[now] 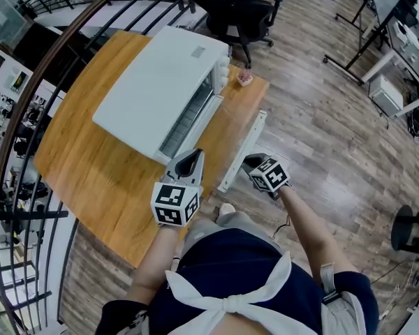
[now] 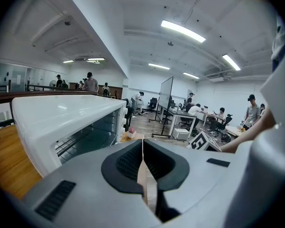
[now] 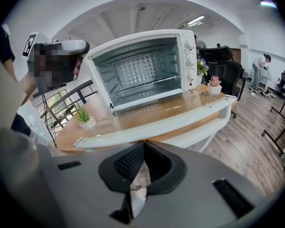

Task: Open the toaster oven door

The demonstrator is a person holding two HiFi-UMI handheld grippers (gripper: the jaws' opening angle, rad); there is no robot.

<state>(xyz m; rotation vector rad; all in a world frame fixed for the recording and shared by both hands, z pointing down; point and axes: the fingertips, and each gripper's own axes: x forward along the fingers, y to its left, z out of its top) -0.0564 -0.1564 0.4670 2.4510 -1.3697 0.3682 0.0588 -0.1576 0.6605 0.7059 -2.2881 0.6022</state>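
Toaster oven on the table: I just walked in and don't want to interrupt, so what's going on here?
A person stands at the wooden table with a gripper in each hand, facing the white toaster oven. The left gripper hangs over the table just before the oven, jaws shut on nothing. The right gripper is past the table's edge, over the floor, also shut and empty. Neither touches the oven; whether it is already open I cannot tell.

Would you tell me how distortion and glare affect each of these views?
Head view: the wide lens bows the railing, and the toaster oven top looks washed out. Left gripper view: fisheye, dark corners, ceiling lights flare. Right gripper view: fisheye bends the table edge.
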